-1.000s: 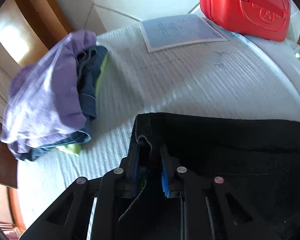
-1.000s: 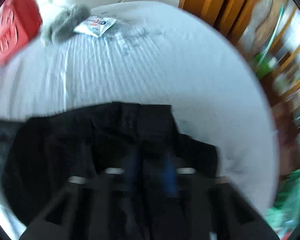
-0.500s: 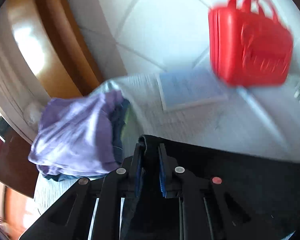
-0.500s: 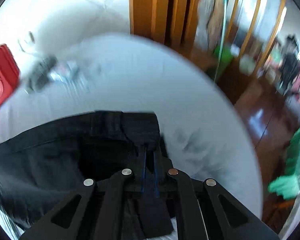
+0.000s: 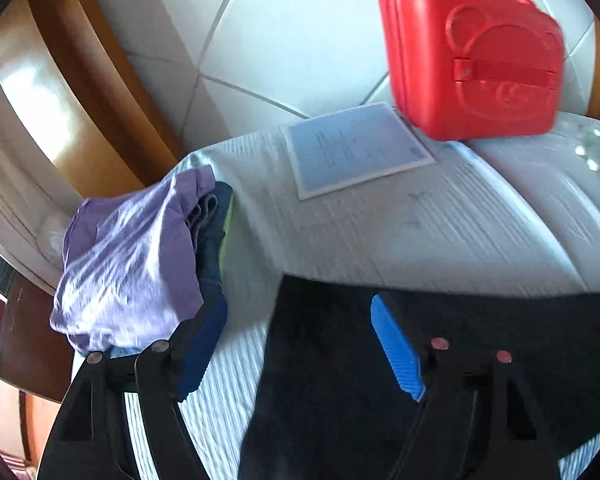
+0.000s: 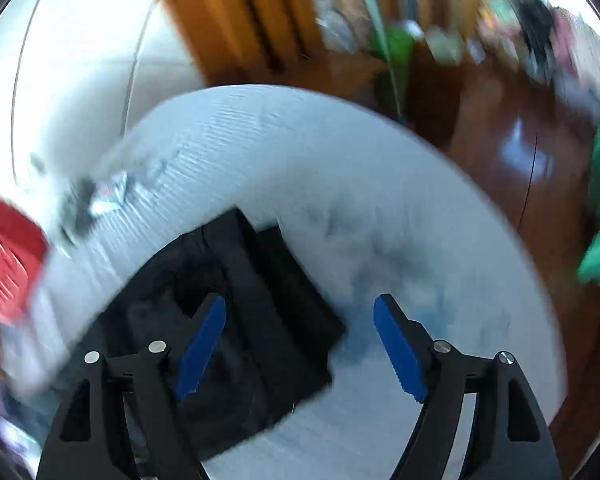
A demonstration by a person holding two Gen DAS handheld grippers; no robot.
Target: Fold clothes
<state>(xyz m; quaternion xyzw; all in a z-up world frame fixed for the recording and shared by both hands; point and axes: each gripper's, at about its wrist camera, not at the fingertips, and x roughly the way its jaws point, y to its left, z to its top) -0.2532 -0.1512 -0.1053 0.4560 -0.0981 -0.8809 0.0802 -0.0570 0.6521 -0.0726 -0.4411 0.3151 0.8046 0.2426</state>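
Lying flat on the white tablecloth [image 5: 440, 240], the black pants [image 5: 340, 380] look soft and floppy; both the left gripper [image 5: 300, 348] and right gripper [image 6: 300, 344] gape wide, holding nothing; grab the corners.

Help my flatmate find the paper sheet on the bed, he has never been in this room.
Start at the red case at the white bedspread's far edge. The pale blue sheet lies flat beside its lower left corner, the only paper; everything else nearby is fabric.

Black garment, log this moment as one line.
black garment: lying on white tablecloth | left gripper: open | right gripper: open | folded pile: beside it
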